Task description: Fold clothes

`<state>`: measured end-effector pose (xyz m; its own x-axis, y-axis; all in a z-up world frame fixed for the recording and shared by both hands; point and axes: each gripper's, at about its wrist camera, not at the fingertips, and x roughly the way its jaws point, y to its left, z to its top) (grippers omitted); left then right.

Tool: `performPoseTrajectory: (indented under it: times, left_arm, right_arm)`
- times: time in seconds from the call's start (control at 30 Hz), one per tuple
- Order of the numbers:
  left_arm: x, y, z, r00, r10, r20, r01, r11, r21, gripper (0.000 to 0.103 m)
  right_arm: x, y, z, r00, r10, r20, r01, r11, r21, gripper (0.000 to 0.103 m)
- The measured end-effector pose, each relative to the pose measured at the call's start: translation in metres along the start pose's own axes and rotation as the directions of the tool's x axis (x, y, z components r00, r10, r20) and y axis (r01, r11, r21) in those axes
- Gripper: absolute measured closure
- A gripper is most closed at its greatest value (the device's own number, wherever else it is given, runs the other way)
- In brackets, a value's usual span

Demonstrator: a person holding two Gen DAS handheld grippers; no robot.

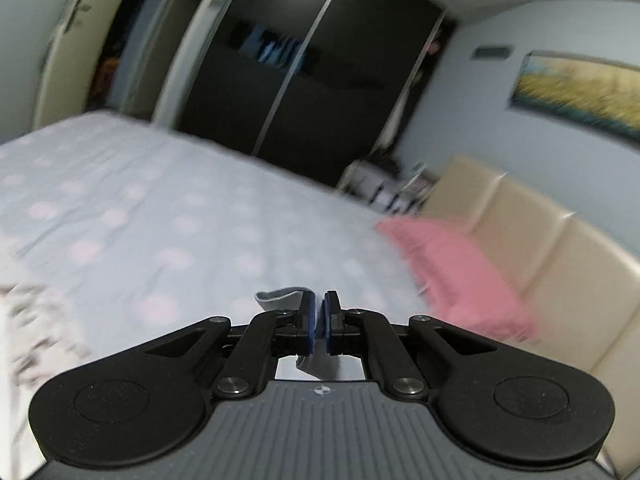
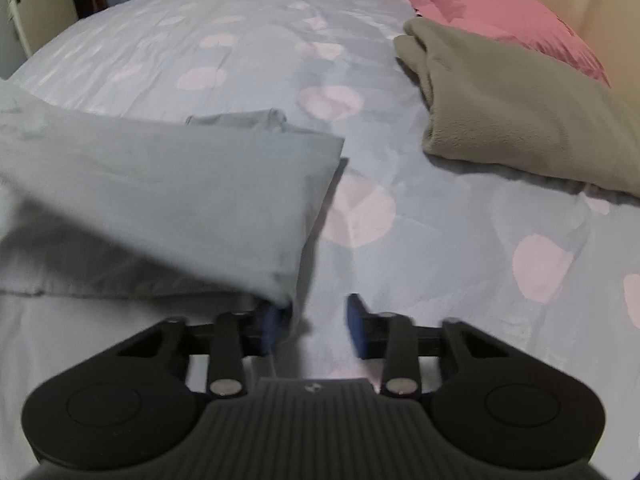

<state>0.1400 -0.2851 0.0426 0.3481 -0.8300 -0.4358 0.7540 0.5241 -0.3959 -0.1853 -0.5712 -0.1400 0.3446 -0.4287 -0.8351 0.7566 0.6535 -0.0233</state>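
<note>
The left gripper (image 1: 319, 320) has its blue pads pressed almost together, pinching a bit of light grey cloth (image 1: 280, 299). You can see a little flap of it sticking out to the left of the pads and another scrap poking out underneath, near the gripper body. That gripper is held up above the bed (image 1: 168, 208), and the whole left view is pretty blurry. Past it there's a pink pillow (image 1: 452, 272) against a beige padded headboard (image 1: 560, 264), dark sliding wardrobe doors (image 1: 304, 80) at the back, and a painting (image 1: 580, 92) on the wall to the right.

The right gripper (image 2: 314, 326) is spread wide, nothing between the fingers. Its left pad (image 2: 270, 320) sits right at the near corner of the grey garment (image 2: 168, 200); can't tell if it's actually touching or just beside it, that spot is smeared. The other pad hangs over bare sheet.

The garment itself lies on the left side of the bed in the right view, a big flat grey panel with a corner pointing toward the middle and a crumpled bit at its far edge. The sheet is pale blue-grey with pink dots. Over on the right, well apart from the garment, there's a folded olive fleece (image 2: 512, 112) resting partly on the pink pillow.
</note>
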Motion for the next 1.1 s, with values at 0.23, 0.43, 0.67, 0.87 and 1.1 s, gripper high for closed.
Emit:
performPoseTrajectory:
  times: [0.23,0.43,0.67,0.87,1.1]
  left_arm:
    - [0.023,0.078,-0.057,0.957,0.152,-0.246,-0.168,0.985,-0.045,0.101]
    - [0.034,0.105,-0.092,0.927,0.184,-0.326,-0.202,0.979,-0.023,0.101]
    - [0.03,0.118,-0.098,0.93,0.176,-0.324,-0.201,0.979,-0.046,0.095]
    - [0.027,0.129,-0.103,0.932,0.168,-0.321,-0.2,0.978,-0.066,0.064]
    - [0.044,0.119,-0.105,0.934,0.16,-0.318,-0.179,0.983,-0.032,0.066]
  right_arm:
    - [0.005,0.0,-0.003,1.0,0.015,-0.007,-0.015,0.999,-0.032,0.083]
    - [0.001,-0.002,-0.003,0.999,0.018,-0.043,-0.019,1.0,-0.017,0.082]
    - [-0.017,-0.014,-0.003,0.991,0.072,-0.11,-0.069,0.997,0.032,0.069]
    - [-0.05,-0.02,0.012,0.989,0.145,-0.011,-0.144,0.987,0.067,0.059]
    - [-0.026,-0.031,0.049,0.986,0.144,0.089,-0.158,0.97,0.184,0.057]
